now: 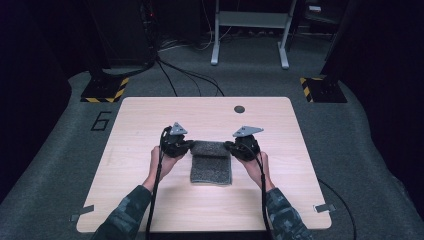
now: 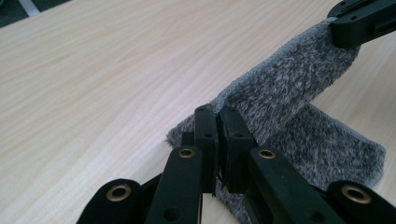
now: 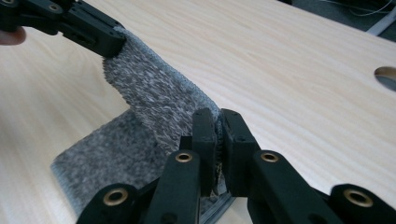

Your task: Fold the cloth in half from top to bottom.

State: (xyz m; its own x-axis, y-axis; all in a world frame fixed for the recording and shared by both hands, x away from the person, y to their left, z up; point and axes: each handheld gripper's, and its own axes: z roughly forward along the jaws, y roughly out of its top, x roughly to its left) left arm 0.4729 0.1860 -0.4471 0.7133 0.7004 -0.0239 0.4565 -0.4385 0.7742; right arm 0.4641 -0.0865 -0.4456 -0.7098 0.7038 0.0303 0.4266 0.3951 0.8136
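Observation:
A grey fuzzy cloth lies in the middle of the wooden table, its far edge lifted and folding toward the near side. My left gripper is shut on the cloth's far left corner; in the left gripper view its jaws pinch the edge. My right gripper is shut on the far right corner; in the right gripper view its jaws clamp the edge. Each gripper view also shows the other gripper's jaws holding the opposite corner.
A round hole sits in the table near its far edge. Cables trail from both grippers over the near edge. Beyond the table are a grey carpet, a metal frame and two yellow-black striped bases.

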